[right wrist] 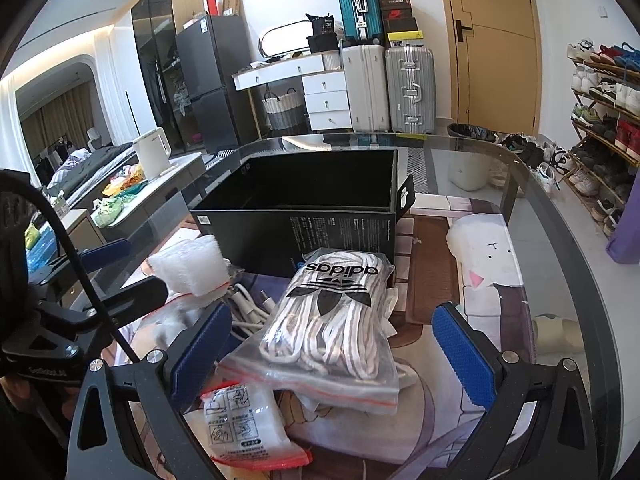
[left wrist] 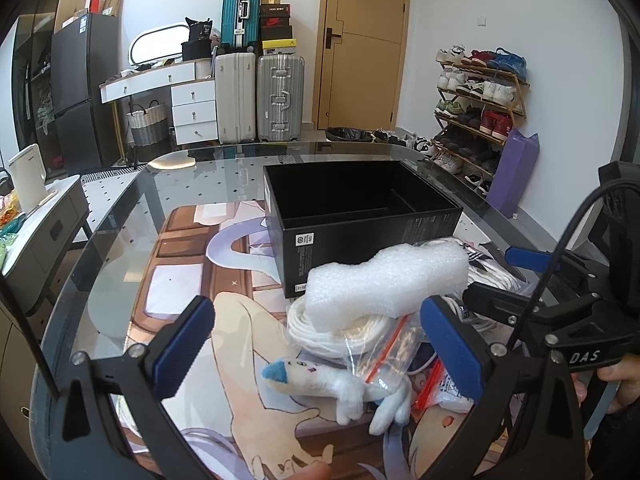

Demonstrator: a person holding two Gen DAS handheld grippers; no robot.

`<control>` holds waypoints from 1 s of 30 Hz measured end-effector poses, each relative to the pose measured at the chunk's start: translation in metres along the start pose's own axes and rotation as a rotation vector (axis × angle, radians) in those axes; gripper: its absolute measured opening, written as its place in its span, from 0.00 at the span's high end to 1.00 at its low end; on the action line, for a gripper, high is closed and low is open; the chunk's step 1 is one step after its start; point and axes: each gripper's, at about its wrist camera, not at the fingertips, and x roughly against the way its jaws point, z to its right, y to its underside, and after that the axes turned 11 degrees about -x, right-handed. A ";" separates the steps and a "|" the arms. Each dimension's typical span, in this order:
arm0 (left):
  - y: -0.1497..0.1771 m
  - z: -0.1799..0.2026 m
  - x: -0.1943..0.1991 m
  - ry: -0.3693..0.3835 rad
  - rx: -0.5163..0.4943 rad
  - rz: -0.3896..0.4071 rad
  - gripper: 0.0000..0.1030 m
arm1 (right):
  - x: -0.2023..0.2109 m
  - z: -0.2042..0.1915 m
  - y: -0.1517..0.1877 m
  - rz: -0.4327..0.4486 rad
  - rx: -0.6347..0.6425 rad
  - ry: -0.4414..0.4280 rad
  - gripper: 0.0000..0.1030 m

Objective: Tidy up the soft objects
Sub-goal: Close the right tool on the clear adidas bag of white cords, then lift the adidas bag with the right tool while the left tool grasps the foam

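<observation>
Left gripper [left wrist: 320, 344] held wide open just above plush toy [left wrist: 340, 384]; right gripper [right wrist: 340, 344] likewise spread wide, straddling adidas lace bag [right wrist: 336, 320]. Neither gripping anything.

Black box [left wrist: 360, 216] largest on table: open top, rigid card, inner divider visible, nothing seen inside. Judged the likely destination.

Foam block [left wrist: 384, 284] next in size, lying atop coiled white cable [left wrist: 316, 328] just in front of box. Judged very light, compressible; best pinched across narrow middle, gently.

Lace bag touching box front. Plastic glossy, probably slippery; contents soft and bulky. Grip across bundled laces judged safer than at loose film edge.

Plush toy nearest left fingers, limp, light, blue-tipped; body middle judged best hold.

Small printed packet [right wrist: 240, 424] by right gripper's left finger, flat, crinkly; edge pinch probably needed.

Glass table [left wrist: 120, 264] smooth, dark-rimmed, printed mat [left wrist: 184, 280] under pile. Sliding likely on either.

Room beyond: suitcases [left wrist: 260, 96], white drawers [left wrist: 192, 104], wooden door [left wrist: 360, 40], shoe rack [left wrist: 480, 108].
</observation>
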 end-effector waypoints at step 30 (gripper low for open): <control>-0.008 0.000 0.002 0.093 0.034 0.000 0.00 | 0.002 0.010 0.000 0.004 0.003 -0.054 0.55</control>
